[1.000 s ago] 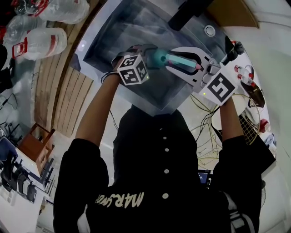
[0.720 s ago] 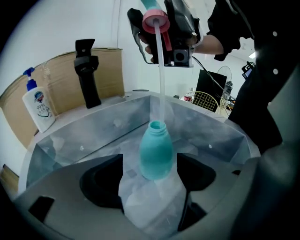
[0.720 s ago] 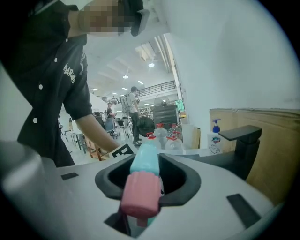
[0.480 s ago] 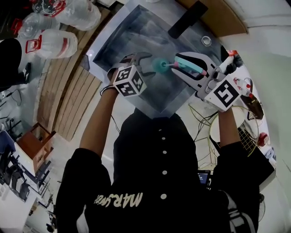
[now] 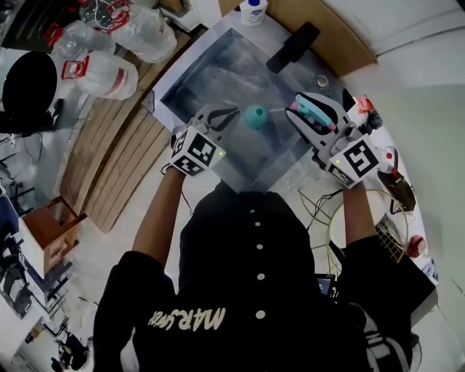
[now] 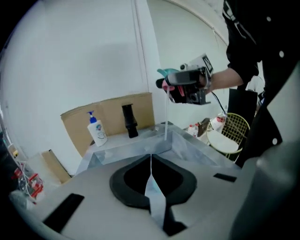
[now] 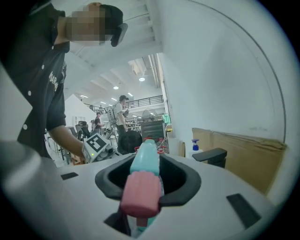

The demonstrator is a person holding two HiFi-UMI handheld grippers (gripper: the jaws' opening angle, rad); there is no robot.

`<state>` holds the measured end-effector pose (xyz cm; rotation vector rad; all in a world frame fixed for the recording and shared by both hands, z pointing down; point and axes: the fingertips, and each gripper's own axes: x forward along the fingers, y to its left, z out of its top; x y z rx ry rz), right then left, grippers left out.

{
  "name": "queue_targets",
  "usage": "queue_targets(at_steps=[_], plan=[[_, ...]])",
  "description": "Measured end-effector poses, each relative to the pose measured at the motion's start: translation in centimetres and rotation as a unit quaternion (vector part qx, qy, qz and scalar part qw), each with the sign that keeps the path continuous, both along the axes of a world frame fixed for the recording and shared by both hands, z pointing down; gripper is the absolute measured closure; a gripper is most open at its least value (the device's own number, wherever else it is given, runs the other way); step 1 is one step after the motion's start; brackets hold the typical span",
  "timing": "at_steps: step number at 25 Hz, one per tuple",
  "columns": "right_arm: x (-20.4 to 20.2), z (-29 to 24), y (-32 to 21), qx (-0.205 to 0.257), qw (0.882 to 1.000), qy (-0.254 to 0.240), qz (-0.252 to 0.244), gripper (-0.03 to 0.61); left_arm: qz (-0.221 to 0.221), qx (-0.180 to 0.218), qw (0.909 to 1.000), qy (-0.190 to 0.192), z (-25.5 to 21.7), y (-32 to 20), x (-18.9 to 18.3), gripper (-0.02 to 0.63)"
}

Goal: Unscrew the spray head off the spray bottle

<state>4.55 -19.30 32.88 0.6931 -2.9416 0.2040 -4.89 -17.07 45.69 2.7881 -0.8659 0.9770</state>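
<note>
My right gripper (image 5: 304,107) is shut on the spray head (image 5: 314,110), a teal body with a pink trigger (image 7: 140,192), held above the steel sink (image 5: 190,81). The head's round teal collar (image 5: 255,116) points toward my left gripper (image 5: 224,115). A thin dip tube (image 6: 166,117) hangs from the collar down into the sink. In the left gripper view, the right gripper (image 6: 187,86) holds the head up high. The left gripper (image 6: 150,157) stands a little left of the collar, jaws shut with nothing between them. I see no bottle body.
A black faucet (image 5: 292,46) and a pump soap bottle (image 5: 253,11) stand at the sink's far rim. Large clear water jugs (image 5: 102,73) lie on wooden slats at the left. A yellow wire stool (image 6: 225,136) and cables sit to the right.
The left gripper stood open around the teal collar; it has drawn back to the left and closed empty. The right gripper keeps its hold on the spray head.
</note>
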Motion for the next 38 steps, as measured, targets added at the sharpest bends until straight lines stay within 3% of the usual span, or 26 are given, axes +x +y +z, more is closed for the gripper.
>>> queue_targets(at_steps=[6, 16, 22, 28, 33, 38], plan=[[2.4, -2.0, 1.0, 0.004, 0.998, -0.014, 0.056, 0.416, -0.082, 0.028, 0.9931, 0.078, -6.8, 1.6, -1.2, 0.589], [7.4, -5.7, 3.7, 0.024, 0.990, -0.018, 0.139, 0.416, -0.206, 0.075, 0.9671, 0.129, -12.7, 6.5, -5.9, 0.589], [10.3, -7.7, 5.3, 0.054, 0.984, -0.014, 0.168, 0.416, -0.269, 0.114, 0.9448, 0.148, -15.5, 8.2, -7.6, 0.589], [14.3, -7.7, 7.0, 0.060, 0.977, -0.022, 0.201, 0.416, -0.299, 0.140, 0.9334, 0.141, -16.4, 9.9, -8.2, 0.589], [15.8, -7.1, 7.3, 0.056, 0.972, -0.017, 0.227, 0.416, -0.336, 0.172, 0.9149, 0.144, -18.1, 11.3, -9.5, 0.589], [15.8, -7.6, 6.7, 0.061, 0.967, -0.035, 0.243, 0.416, -0.346, 0.189, 0.9089, 0.135, -18.7, 11.4, -10.5, 0.589]])
